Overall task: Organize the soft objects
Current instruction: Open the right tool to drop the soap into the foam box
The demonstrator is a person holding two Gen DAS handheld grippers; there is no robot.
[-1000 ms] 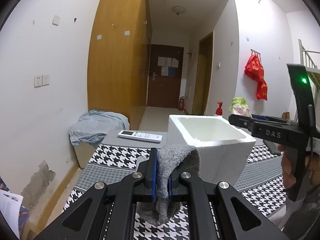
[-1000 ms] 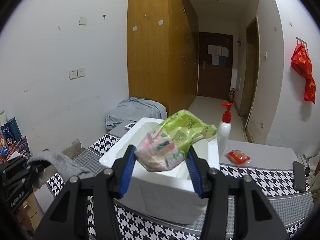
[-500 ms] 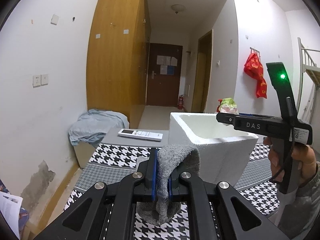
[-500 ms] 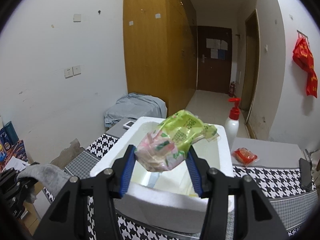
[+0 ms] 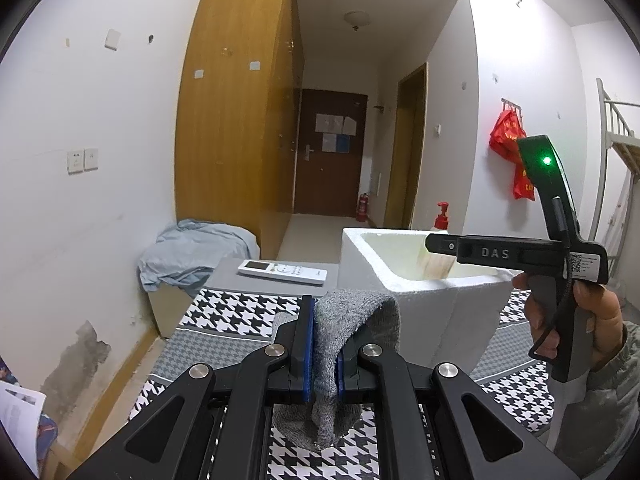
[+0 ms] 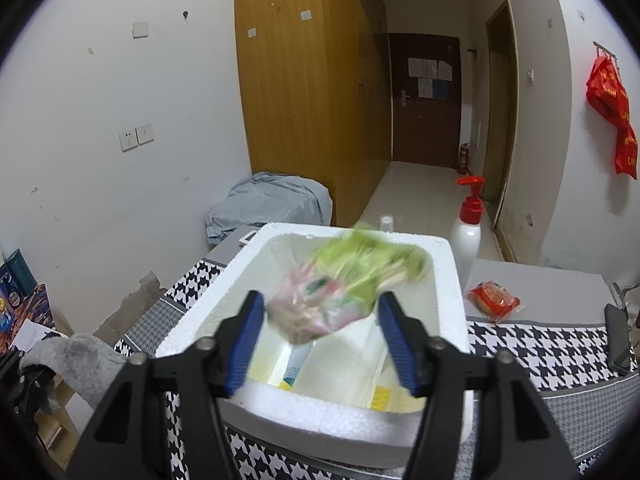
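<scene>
Clamping a grey sock (image 5: 352,344) over the houndstooth tablecloth (image 5: 236,312), the left gripper (image 5: 320,356) hangs short of the white foam box (image 6: 280,276); the right gripper (image 6: 320,340), jaws just parted, stands clear of a blurred green snack bag (image 6: 340,284) above the box. Beyond, a tiled corridor (image 6: 408,184) leads to a brown door (image 6: 424,96).

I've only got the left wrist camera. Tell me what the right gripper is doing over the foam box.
Observer: The right gripper has just been opening its jaws. A green and pink packet, blurred, is between the pads above the white foam box, apparently loose.
Operator: Report what's already inside.
Observer: Flat white and yellow packets lie at the bottom.
Operator: Name anything lying beyond the box.
Observer: A red packet lies on the grey tabletop, to the right of the box.
</scene>
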